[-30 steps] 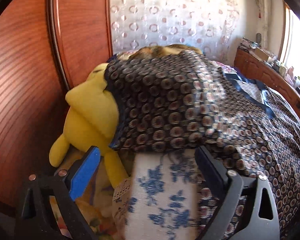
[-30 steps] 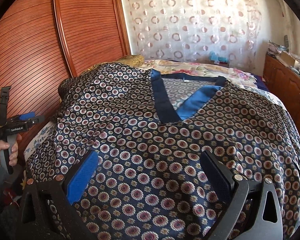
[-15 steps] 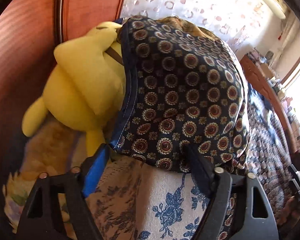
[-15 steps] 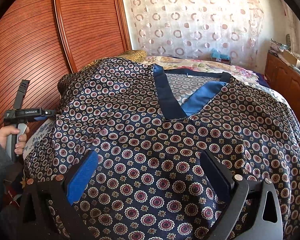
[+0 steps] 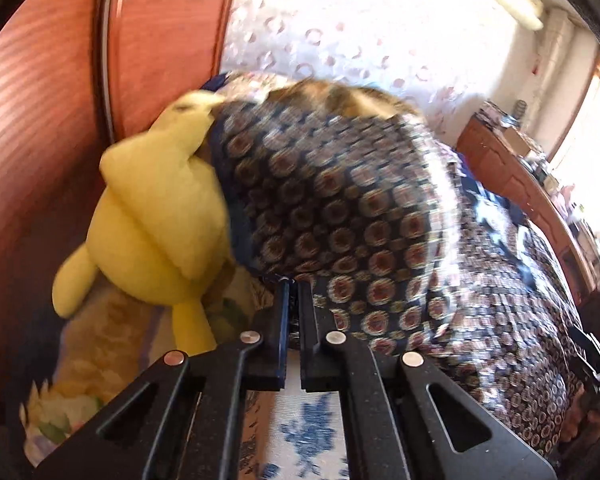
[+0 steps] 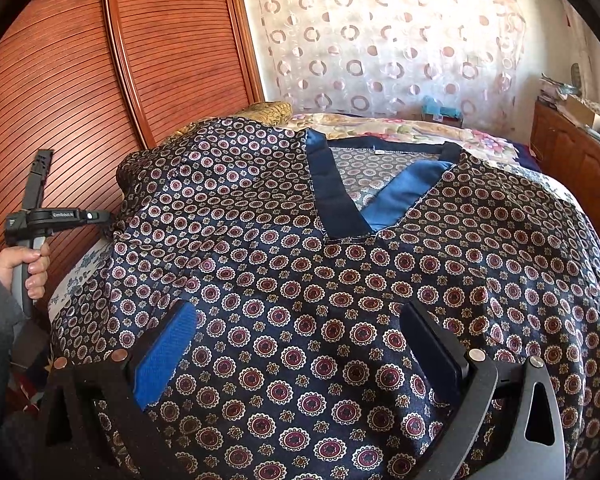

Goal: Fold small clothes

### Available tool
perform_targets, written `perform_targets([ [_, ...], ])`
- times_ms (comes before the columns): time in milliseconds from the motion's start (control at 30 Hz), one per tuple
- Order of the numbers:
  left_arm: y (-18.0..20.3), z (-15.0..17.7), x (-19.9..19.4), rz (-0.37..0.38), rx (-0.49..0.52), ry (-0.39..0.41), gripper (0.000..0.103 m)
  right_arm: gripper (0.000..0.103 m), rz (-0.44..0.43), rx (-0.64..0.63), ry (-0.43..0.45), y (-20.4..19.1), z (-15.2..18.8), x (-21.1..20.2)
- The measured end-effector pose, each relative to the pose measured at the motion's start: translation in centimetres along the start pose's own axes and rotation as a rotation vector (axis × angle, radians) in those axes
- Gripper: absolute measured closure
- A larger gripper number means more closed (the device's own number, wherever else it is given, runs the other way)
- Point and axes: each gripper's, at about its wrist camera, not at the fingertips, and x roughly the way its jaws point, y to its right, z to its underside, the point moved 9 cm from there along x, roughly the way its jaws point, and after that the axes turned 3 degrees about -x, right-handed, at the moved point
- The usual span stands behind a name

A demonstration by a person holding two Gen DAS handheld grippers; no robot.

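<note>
A dark patterned shirt (image 6: 340, 264) with a blue V-neck lies spread face-up across the bed (image 6: 400, 128), its sleeve end draped over a yellow plush toy (image 5: 156, 220) beside the wooden wardrobe (image 6: 100, 80). The left gripper (image 5: 291, 284) is pinched closed on the sleeve's hem, a hand (image 6: 24, 268) gripping its handle. The right gripper (image 6: 300, 344) hovers over the shirt's lower part, jaws wide apart, holding nothing.
</note>
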Motion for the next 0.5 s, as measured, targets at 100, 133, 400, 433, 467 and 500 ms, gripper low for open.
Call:
perform_targets([
  [100, 1.9, -0.8, -1.3, 0.017, 0.031, 0.025, 0.099, 0.002, -0.007, 0.002, 0.002, 0.0, -0.6, 0.0],
  [133, 2.3, -1.0, -1.6, 0.021, 0.036, 0.030, 0.099, 0.002, -0.008, 0.001, 0.005, -0.1, -0.9, -0.1],
  [400, 10.1, -3.2, -4.1, 0.128, 0.198, 0.082, 0.099, 0.002, -0.009, -0.024, 0.045, -0.2, -3.2, -0.4],
  [433, 11.7, -3.1, -4.0, 0.154, 0.218, 0.076, 0.099, 0.002, -0.006, -0.024, 0.046, -0.1, -3.4, -0.4],
  [467, 13.0, -3.0, -3.7, 0.179, 0.231, 0.065, 0.099, 0.002, -0.001, -0.023, 0.048, -0.1, -3.6, -0.3],
  [500, 14.3, -2.7, -3.4, 0.200, 0.247, 0.050, 0.099, 0.002, 0.000, -0.021, 0.050, 0.1, -3.8, -0.4],
])
